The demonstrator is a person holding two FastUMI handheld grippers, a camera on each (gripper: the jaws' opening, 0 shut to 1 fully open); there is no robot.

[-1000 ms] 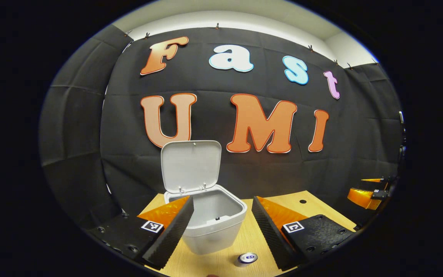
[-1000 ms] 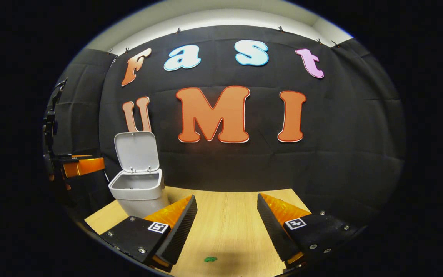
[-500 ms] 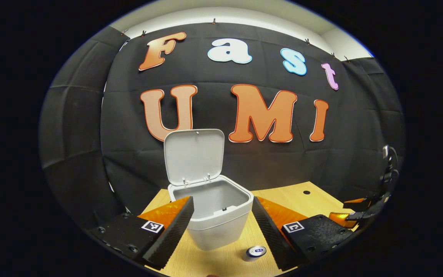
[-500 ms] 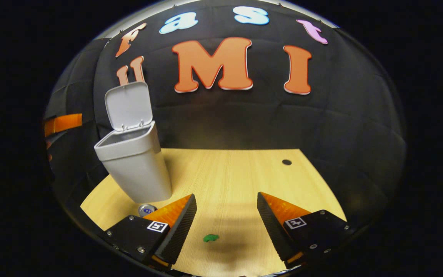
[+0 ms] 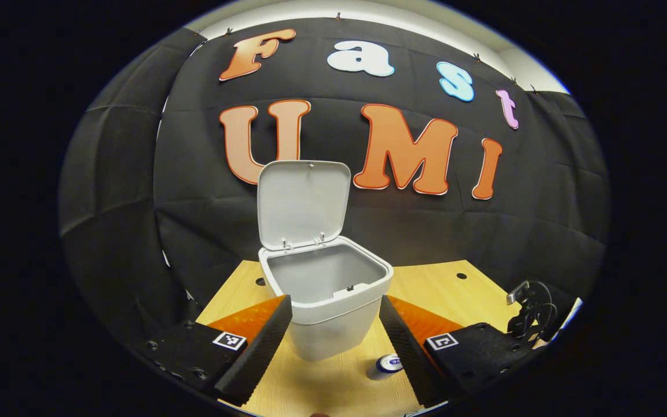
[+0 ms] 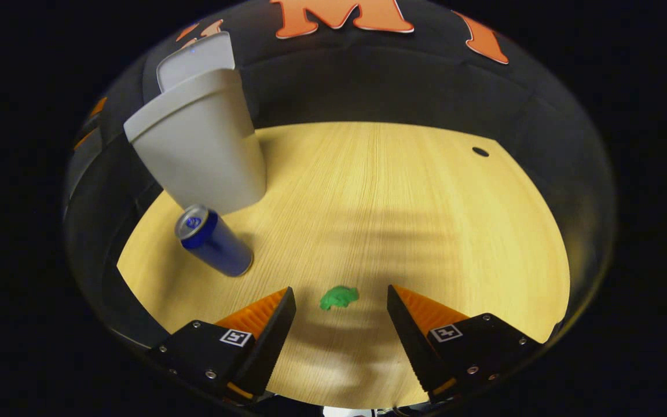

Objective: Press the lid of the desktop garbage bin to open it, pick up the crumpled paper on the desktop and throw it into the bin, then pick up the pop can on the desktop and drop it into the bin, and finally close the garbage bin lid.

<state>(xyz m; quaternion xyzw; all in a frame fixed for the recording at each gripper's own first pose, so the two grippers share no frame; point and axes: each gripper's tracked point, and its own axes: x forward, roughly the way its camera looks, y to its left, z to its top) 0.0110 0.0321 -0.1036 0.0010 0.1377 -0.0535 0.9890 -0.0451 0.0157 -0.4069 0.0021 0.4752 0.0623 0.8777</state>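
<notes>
On desk (image 6: 426, 191), bin (image 5: 327, 301) lid (image 5: 303, 204) up, inside bare, both tools agape, right tool (image 6: 338, 301) over paper (image 6: 339, 297).

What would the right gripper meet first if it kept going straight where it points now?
Most likely the green crumpled paper, lying on the desktop just ahead of the open right gripper, roughly centred between its fingers; depth is uncertain.

left gripper view: low, level, near open bin (image 5: 327, 295) | right gripper view: tilted down at desk (image 6: 403, 197) | shared: bin, can (image 6: 213, 241)
</notes>
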